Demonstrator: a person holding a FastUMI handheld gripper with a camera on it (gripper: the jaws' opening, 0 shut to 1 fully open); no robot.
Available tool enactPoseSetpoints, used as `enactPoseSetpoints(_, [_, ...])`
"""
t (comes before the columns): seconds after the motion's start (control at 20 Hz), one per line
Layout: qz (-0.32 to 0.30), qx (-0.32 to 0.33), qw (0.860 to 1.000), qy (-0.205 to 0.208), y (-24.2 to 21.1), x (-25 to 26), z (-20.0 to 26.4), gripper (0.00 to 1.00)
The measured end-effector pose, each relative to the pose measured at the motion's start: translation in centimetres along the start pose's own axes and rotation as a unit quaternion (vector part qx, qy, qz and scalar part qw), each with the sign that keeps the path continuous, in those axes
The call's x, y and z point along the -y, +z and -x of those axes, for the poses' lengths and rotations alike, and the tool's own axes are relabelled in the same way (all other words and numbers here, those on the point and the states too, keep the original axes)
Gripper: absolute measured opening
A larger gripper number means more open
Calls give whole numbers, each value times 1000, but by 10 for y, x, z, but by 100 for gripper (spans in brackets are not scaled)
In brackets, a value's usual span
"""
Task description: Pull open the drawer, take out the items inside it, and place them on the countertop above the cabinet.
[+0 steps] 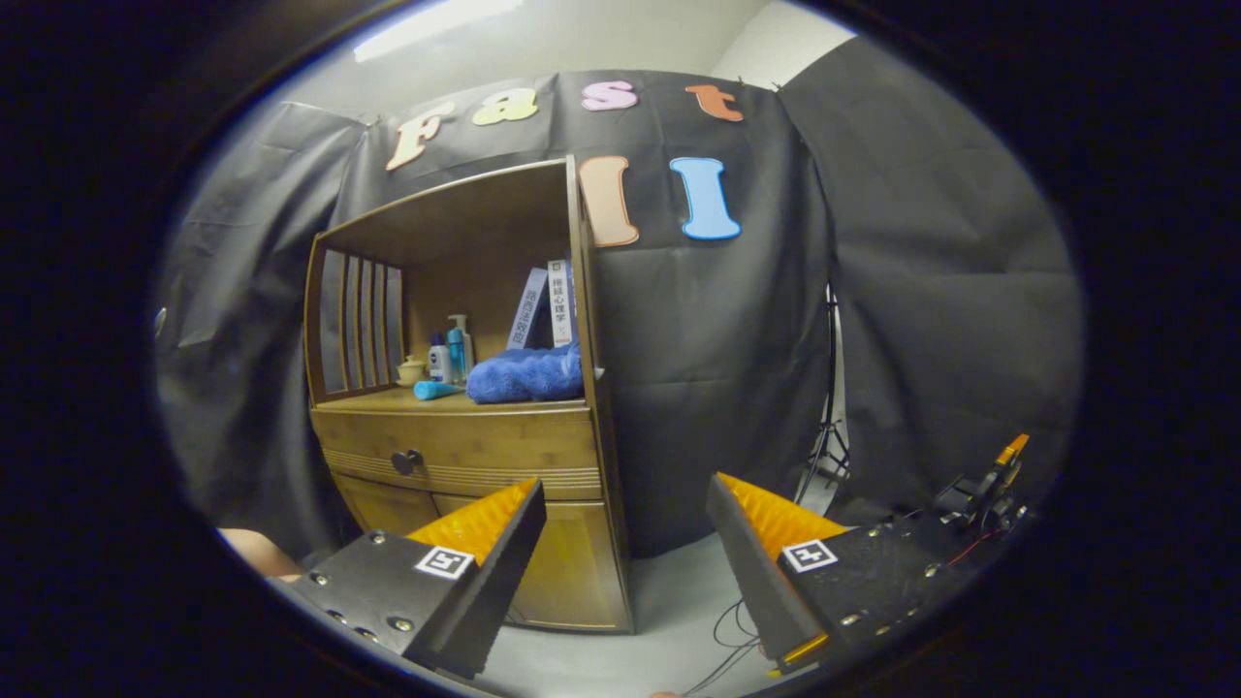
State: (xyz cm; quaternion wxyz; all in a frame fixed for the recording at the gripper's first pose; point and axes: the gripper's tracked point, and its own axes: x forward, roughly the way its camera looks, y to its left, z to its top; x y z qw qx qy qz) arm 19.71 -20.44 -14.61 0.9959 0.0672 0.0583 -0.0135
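- The claw (625, 572) is spread wide, nothing between the fingers, just bare grey floor (669, 591) and some thin black cables (722, 640) down there.
- Wooden cabinet (465, 407) sits ahead of the claw and off toward the left finger (475, 562), not touching it.
- The drawer (465, 451) is shut, its dark round knob (407, 461) sits just above and beyond the left finger.
- Below the drawer there are two cabinet doors (572, 572), partly hidden behind the left finger.
- The desk (456, 400) above the drawer already has stuff on it: a rumpled blue towel (528, 376), a small blue tube (434, 390) lying flat, a couple of bottles (451, 354) standing, a little cup (411, 370), and books (548, 305) leaning at the back.
- Can't see what's inside the drawer since it's closed.
- Past the right finger (766, 553) there's a light stand (829, 427) against the black cloth wall (717, 368).
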Motion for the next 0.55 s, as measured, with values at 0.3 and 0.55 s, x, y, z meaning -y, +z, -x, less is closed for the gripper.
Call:
enactPoseSetpoints(0.3, [1,6,1000,1,3,-1,2,100])
enactPoseSetpoints(0.55, [14,8,1000,10,2,-7,4,100])
